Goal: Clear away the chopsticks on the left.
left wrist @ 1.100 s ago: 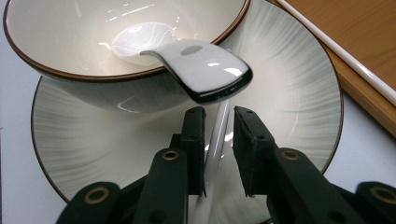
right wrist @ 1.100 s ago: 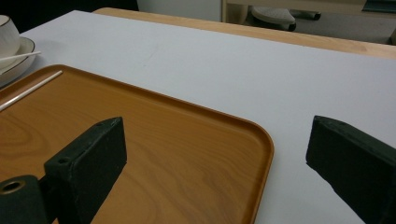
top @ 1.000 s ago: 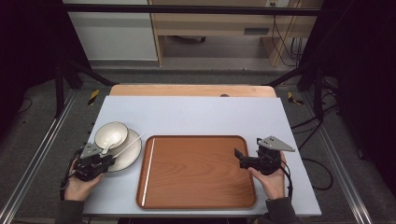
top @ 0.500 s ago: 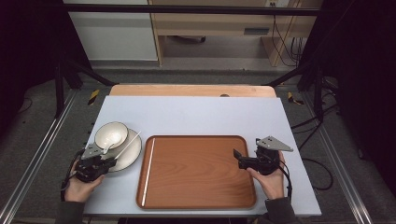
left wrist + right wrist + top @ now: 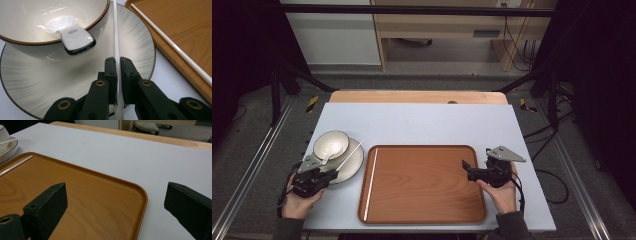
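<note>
1. Check your left hand-held gripper (image 5: pixel 117 65): its jaws have just been closing and now pinch the white chopstick (image 5: pixel 115 37) near its near end. Confirm that both pads bear evenly on the stick.
2. Note how the chopstick lies: it runs away from the jaws over the grey plate (image 5: pixel 37 82), passing just beside the bowl (image 5: pixel 30 22), at the left of the table (image 5: pixel 422 120).
3. Lift straight up before you travel. A stick this thin will likely pivot in the pads if you swing it early, so keep the hand-held gripper level and move slowly.
4. Clear the bowl and the spoon (image 5: pixel 75 41) resting in it; its handle overhangs the rim close to the chopstick, and a sideways sweep could knock it.
5. Judge your goal as the wooden tray (image 5: pixel 422 182), to the right of the plate, where a second chopstick (image 5: pixel 370 181) lies along the left edge. Lay yours parallel beside it, and lower it fully before you release.
6. Hold your right hand-held gripper (image 5: pixel 468 169) where it hovers over the tray's right edge, jaws wide apart and holding nothing, clear of the left's path.
</note>
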A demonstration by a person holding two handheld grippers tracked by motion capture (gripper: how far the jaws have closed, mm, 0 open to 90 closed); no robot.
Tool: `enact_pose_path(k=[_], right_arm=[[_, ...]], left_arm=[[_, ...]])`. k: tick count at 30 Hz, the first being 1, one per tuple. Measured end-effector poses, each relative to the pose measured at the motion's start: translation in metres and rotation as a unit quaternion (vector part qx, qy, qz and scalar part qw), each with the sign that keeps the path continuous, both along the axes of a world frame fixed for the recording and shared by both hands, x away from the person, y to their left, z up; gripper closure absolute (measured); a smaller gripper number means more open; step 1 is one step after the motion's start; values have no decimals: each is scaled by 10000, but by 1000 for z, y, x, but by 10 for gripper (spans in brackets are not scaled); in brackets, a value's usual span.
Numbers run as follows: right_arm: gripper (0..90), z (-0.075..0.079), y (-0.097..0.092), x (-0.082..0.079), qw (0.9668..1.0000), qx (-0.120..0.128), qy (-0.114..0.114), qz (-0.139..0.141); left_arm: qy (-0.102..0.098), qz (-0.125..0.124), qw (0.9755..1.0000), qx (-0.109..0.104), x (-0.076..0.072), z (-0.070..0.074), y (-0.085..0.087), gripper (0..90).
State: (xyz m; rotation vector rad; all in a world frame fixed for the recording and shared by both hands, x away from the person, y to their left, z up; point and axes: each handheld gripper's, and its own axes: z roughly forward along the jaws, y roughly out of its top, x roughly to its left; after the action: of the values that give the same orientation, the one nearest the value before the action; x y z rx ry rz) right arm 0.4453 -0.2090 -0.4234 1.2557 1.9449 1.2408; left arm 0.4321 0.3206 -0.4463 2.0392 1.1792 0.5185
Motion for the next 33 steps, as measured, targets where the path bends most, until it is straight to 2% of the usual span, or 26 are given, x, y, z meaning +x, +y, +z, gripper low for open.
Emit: enact_pose_path(k=[9, 17, 22, 32, 33], right_arm=[[49, 2, -3, -1, 10000, 9, -50, -25], [49, 5, -5, -3, 9999, 89, -111, -68], [49, 5, -7, -3, 9998, 98, -120, -85], [49, 6, -8, -4, 9998, 119, -136, -108], [49, 6, -8, -4, 9998, 128, -134, -108]], left_arm=[[-100, 87, 9998, -119, -10, 6, -12, 841], [-353, 174, 9990, -224, -20, 13, -27, 841], [-432, 217, 9985, -275, -25, 17, -36, 841], [-683, 513, 9954, -424, -40, 22, -65, 841], [-752, 601, 9943, -455, -42, 23, -69, 841]])
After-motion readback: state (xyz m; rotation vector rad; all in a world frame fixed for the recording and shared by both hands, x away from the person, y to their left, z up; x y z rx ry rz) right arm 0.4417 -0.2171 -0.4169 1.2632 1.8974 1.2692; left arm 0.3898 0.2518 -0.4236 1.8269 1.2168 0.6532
